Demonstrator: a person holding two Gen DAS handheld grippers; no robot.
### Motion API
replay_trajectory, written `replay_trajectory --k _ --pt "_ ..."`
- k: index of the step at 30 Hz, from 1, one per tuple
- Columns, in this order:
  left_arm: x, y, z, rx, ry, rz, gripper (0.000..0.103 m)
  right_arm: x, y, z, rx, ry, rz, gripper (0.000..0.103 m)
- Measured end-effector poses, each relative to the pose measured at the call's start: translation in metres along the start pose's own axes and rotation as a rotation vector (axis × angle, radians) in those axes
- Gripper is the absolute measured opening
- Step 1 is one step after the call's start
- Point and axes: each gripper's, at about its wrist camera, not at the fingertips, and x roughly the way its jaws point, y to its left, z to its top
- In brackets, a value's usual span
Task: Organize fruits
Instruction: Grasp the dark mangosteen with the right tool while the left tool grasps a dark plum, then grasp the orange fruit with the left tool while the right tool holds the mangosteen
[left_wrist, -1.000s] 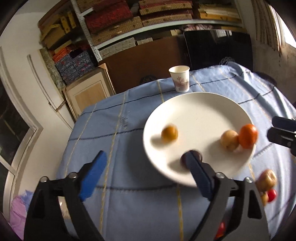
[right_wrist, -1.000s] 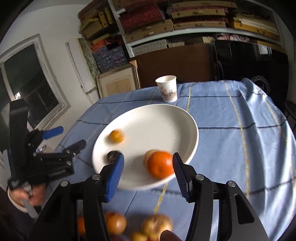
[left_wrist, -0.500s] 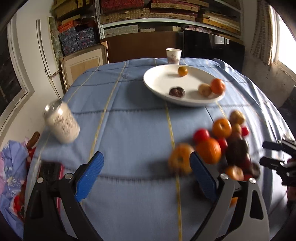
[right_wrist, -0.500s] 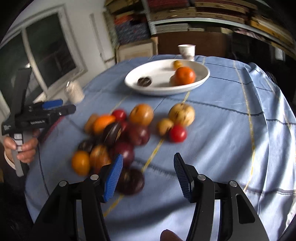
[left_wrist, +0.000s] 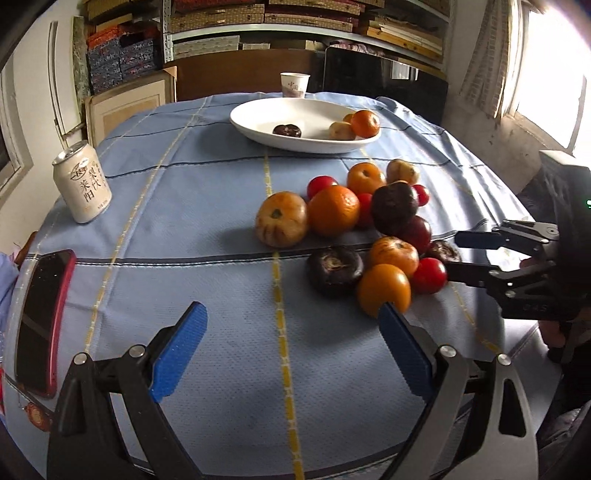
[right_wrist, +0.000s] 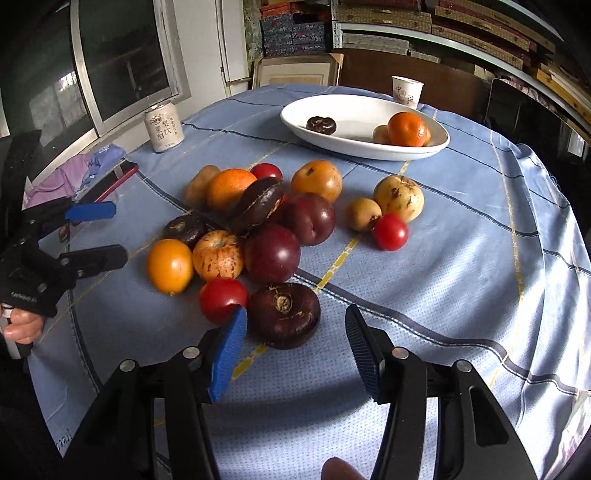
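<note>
A heap of loose fruit (left_wrist: 334, 210) lies on the blue tablecloth: oranges, red tomatoes, dark plums and pale ones. Further back, a white plate (left_wrist: 258, 133) holds a dark fruit, an orange (right_wrist: 406, 129) and pale small fruits. My left gripper (left_wrist: 290, 310) stands wide open and low over bare cloth, with a yellow-orange fruit (left_wrist: 384, 290) just past its right fingertip. My right gripper (right_wrist: 295, 309) hovers just short of a dark flat fruit (right_wrist: 284, 317). Its jaws are closing slightly and nothing is between them. Each gripper shows in the other's view, the left (right_wrist: 116, 233) and the right (left_wrist: 453, 254).
A drink can (left_wrist: 82, 184) stands at the table's left side, and a red-edged phone (left_wrist: 40, 321) lies nearer. A paper cup (left_wrist: 294, 85) stands behind the plate. Purple cloth (right_wrist: 74, 170) lies by the window side. Shelves and boxes line the back wall.
Both grippers have drawn back from over the plate to the near fruit heap and sunk lower. The orange that sat between the right fingers stays on the plate.
</note>
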Motion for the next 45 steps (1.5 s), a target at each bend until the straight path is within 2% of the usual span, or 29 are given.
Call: replay_trajectory --k 6,11,14,17,18,23,43,45 --pt "0.002 0.000 0.001 -0.002 0.006 -0.004 0.092 0.006 0.001 0.004 -0.001 0.012 0.007 0.052" --pt "0.002 -0.004 0.001 0.011 0.002 -0.034 0.092 0.013 0.005 0.003 -0.017 0.032 0.020 0.043" --pt "0.003 -0.012 0.002 0.032 0.001 -0.052 0.090 0.012 -0.005 0.003 0.035 0.018 0.063 0.042" --pt "0.005 -0.020 0.003 0.053 0.007 -0.083 0.081 0.005 -0.022 0.003 0.129 -0.026 0.118 0.042" --pt "0.006 -0.022 0.003 0.056 0.012 -0.093 0.075 0.002 -0.028 0.003 0.154 -0.042 0.122 0.042" --pt "0.014 -0.030 0.007 0.062 0.037 -0.140 0.061 -0.002 -0.041 0.001 0.219 -0.071 0.115 0.042" --pt "0.026 -0.037 0.014 0.062 0.073 -0.177 0.061 -0.006 -0.042 0.001 0.221 -0.089 0.096 0.042" --pt "0.027 -0.037 0.014 0.061 0.075 -0.180 0.055 -0.005 -0.043 0.000 0.224 -0.087 0.095 0.042"
